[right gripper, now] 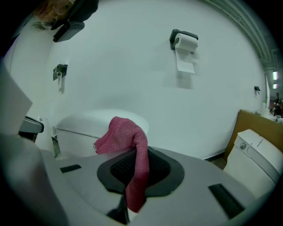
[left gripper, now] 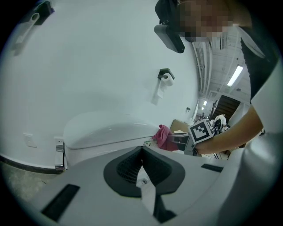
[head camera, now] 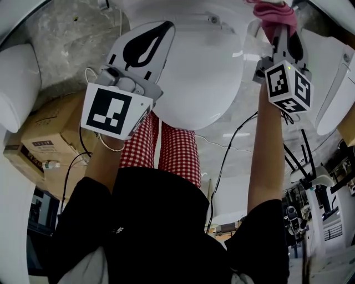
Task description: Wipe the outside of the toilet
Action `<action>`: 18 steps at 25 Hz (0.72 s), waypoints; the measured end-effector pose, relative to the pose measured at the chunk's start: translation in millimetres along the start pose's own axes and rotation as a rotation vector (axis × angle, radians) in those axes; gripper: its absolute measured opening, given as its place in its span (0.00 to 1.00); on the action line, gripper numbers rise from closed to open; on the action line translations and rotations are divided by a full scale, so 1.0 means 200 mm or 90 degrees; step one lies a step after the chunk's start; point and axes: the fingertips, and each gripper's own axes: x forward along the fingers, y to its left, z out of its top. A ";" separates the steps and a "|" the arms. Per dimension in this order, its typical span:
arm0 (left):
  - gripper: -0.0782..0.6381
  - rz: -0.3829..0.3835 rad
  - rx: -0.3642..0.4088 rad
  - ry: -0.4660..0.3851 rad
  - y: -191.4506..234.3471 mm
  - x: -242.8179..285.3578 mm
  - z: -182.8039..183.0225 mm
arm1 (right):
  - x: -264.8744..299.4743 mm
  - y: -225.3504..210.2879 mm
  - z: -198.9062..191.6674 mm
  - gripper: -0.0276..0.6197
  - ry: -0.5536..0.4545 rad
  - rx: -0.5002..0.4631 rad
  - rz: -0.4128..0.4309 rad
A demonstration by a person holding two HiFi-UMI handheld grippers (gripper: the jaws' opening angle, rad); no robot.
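Against the white wall (right gripper: pixel 132 75) stands the toilet (head camera: pixel 205 72), lid down, long axis running out toward the person, on speckled grey floor (head camera: pixel 72 39). The left gripper (head camera: pixel 160 30) fingers are clenched on nothing by the lid's left side. The right gripper (head camera: pixel 282 34) fingers grasp a pink cloth (head camera: pixel 272 12) near its rear right.

Both arms are stretched forward, the left forearm (head camera: pixel 102 162) and the right forearm (head camera: pixel 265 161) bare below black sleeves (head camera: pixel 166 233). The left gripper (head camera: pixel 158 32) has its fingers (left gripper: pixel 128 165) pressed together with nothing between them. The right gripper (head camera: pixel 284 30), ahead of it and off to its right, has its fingers (right gripper: pixel 161 170) clamped on a pink cloth (right gripper: pixel 132 145) that drapes over them.
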 end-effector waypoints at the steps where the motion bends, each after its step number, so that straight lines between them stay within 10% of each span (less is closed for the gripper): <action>1: 0.12 0.002 0.003 -0.004 0.00 0.00 0.01 | -0.01 -0.01 0.00 0.13 0.001 0.001 -0.005; 8: 0.12 0.005 0.007 -0.026 0.00 -0.05 0.04 | -0.17 0.11 0.08 0.13 -0.053 -0.014 0.030; 18: 0.12 0.049 -0.015 -0.036 0.16 -0.24 0.00 | -0.27 0.73 0.13 0.13 -0.111 -0.068 0.235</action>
